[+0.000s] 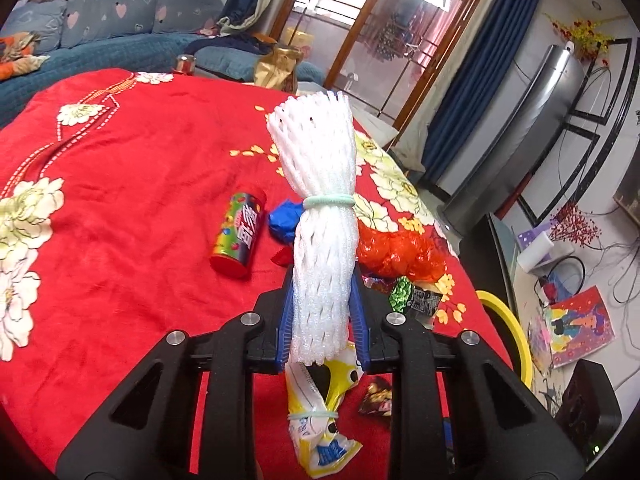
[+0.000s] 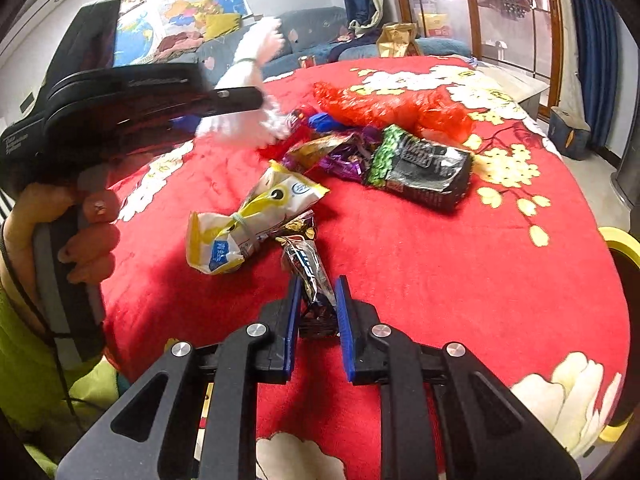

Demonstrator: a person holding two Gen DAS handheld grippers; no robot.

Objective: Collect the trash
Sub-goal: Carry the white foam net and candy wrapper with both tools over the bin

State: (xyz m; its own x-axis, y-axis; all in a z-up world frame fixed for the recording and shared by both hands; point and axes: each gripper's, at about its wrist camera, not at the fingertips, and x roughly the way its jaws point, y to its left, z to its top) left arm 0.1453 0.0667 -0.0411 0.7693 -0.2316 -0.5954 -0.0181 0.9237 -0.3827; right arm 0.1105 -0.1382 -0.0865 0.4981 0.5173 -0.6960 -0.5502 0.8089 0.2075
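Observation:
My left gripper (image 1: 322,280) is shut on a white foam net bundle (image 1: 316,184) tied with a green band, held up above the red table; it shows blurred in the right wrist view (image 2: 248,92). My right gripper (image 2: 318,292) is shut on a dark shiny snack wrapper (image 2: 308,264) low over the cloth. A yellow-white tied bag (image 2: 248,220) lies just left of it and also shows under the left gripper (image 1: 320,412). A red plastic bag (image 2: 384,108), a green-black packet (image 2: 420,166), a purple wrapper (image 2: 340,156), a blue wad (image 1: 282,220) and a candy can (image 1: 240,236) lie on the cloth.
The round table has a red floral cloth (image 1: 120,160). A yellow bin rim (image 1: 508,320) stands at the table's right edge, also in the right wrist view (image 2: 622,240). A sofa (image 1: 100,24) and a gold bag (image 1: 278,66) are behind. The floor at right is cluttered.

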